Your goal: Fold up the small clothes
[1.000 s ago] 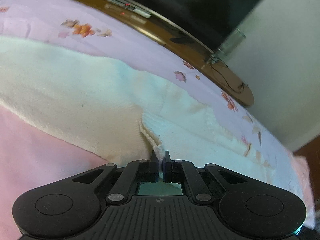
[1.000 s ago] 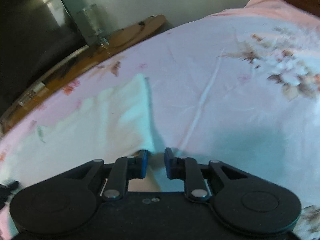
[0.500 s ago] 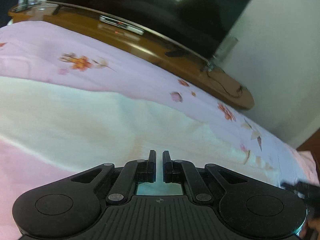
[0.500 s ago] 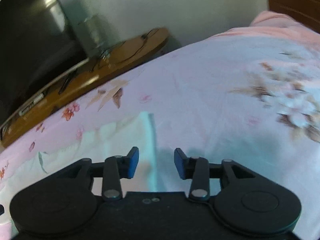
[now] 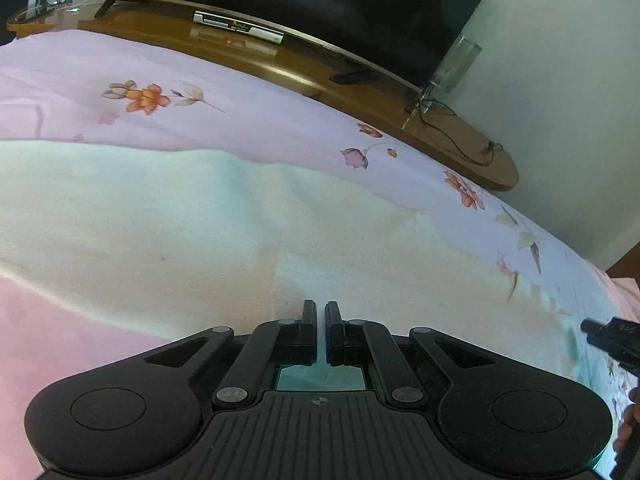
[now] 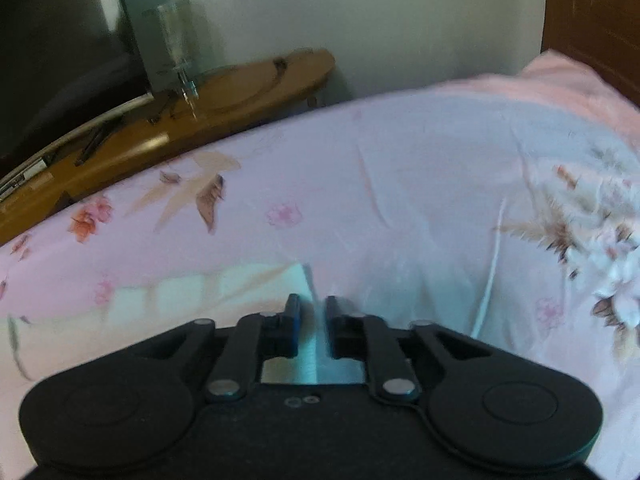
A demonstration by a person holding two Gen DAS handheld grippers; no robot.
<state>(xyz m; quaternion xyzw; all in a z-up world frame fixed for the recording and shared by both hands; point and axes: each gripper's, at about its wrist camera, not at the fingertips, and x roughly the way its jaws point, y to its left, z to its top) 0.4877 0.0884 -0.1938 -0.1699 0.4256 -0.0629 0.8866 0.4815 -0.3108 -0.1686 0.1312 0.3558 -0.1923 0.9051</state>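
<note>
A cream-white small garment lies spread flat on the pink floral bedsheet. My left gripper hovers over the garment's near edge, jaws a narrow gap apart and holding nothing. In the right wrist view the garment's right end reaches my right gripper, whose jaws stand a little apart over the garment's edge, nothing pinched. The right gripper also shows at the right edge of the left wrist view.
A wooden TV stand with a dark TV runs along the far side of the bed. A pink blanket lies at the bed's right end, by a wooden headboard. A white wall is behind.
My left gripper let go of the garment's edge, which dropped flat, then lifted and pulled back. My right gripper opened wider, rose, then narrowed again.
</note>
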